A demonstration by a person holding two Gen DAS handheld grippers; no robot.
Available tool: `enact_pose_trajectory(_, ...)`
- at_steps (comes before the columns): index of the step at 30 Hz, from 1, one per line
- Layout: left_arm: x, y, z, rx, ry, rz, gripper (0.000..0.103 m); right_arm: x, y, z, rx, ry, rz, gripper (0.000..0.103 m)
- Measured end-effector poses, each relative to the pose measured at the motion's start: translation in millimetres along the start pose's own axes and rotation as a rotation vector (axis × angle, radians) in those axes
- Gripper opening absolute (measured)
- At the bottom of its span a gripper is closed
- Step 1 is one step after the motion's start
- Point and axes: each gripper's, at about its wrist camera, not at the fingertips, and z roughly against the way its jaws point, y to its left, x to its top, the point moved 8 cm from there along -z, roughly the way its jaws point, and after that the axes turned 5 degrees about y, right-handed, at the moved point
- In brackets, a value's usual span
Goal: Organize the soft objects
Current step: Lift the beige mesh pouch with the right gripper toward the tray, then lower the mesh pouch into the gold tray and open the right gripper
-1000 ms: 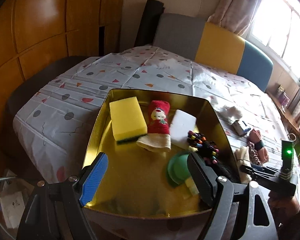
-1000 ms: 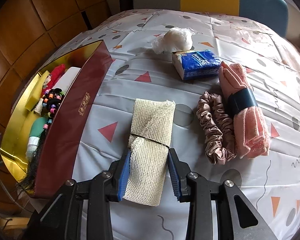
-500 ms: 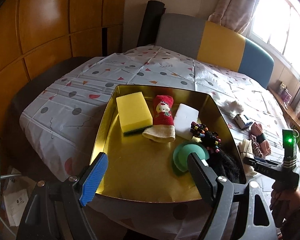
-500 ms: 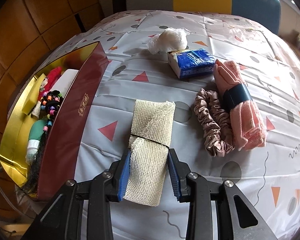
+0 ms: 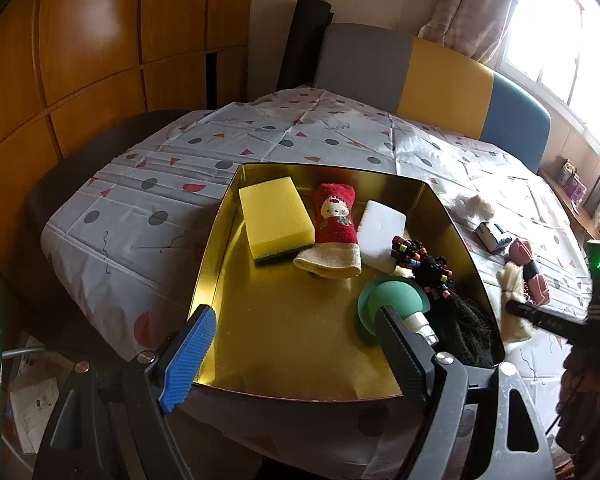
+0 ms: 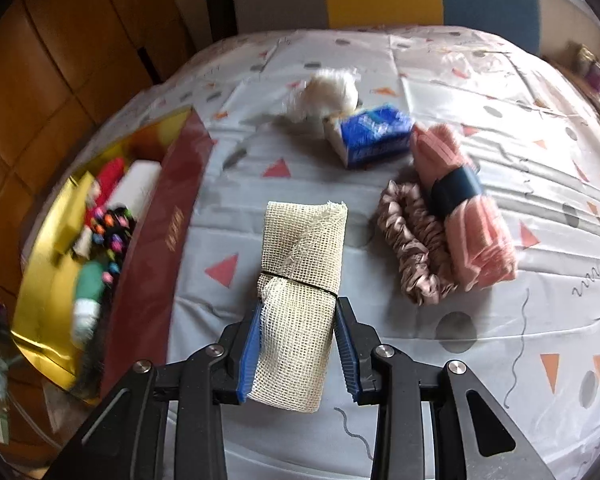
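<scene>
One big table (image 5: pixel 148 216) wears a spotty cloth (image 6: pixel 480 120). Wood walls (image 5: pixel 92 48) stand behind. Right gripper (image 6: pixel 298 346) squeezes the net cloth roll (image 6: pixel 300 280); left gripper (image 5: pixel 296 356) gapes empty.

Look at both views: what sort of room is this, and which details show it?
Probably a home dining or living room: a table under a patterned cloth, a cushioned bench behind it, a curtained window and wood wall panels.

Change record: my right gripper (image 6: pixel 296 346) now carries the mesh cloth roll (image 6: pixel 300 292) raised off the tablecloth (image 6: pixel 500 340), where it lay flat before. In my left view the gold tray (image 5: pixel 220 248) now sits farther off and shows whole.
</scene>
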Motion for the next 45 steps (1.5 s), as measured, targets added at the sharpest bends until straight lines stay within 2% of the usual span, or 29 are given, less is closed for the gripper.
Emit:
enact_pose_trajectory(7, 1, 1, -1, -0.002, -0.001, 0.002, 0.083, 14, 20, 29, 0.044, -0.068, 0.024, 0.035)
enact_pose_trajectory(17, 1, 15, 0, 0.014, -0.009, 0.031, 0.083, 16, 93, 43, 0.147, -0.091, 0.149, 0.035)
enact_pose_trajectory(24, 0, 34, 1, 0.034, -0.010, 0.072, 0.083, 16, 154, 42, 0.243, -0.070, 0.237, 0.035)
enact_pose_trajectory(29, -3, 48, 0, 0.052, -0.004, 0.100, 0.083, 12, 206, 24, 0.304, -0.004, 0.316, 0.035)
enact_pose_trajectory(37, -3, 55, 2, 0.066, -0.011, 0.105, 0.083, -8, 252, -36, 0.280, 0.150, 0.396, 0.036)
enact_pose_trajectory(41, -2, 55, 3, 0.070, -0.014, 0.095, 0.083, -16, 251, -57, 0.190, 0.159, 0.440, 0.036)
enact_pose_trajectory(43, -3, 56, 3, 0.070, -0.014, 0.097, 0.083, -16, 250, -58, 0.181, 0.152, 0.458, 0.036)
enact_pose_trajectory(45, -2, 55, 3, 0.067, -0.013, 0.096, 0.083, -16, 253, -56, 0.136, 0.129, 0.501, 0.040)
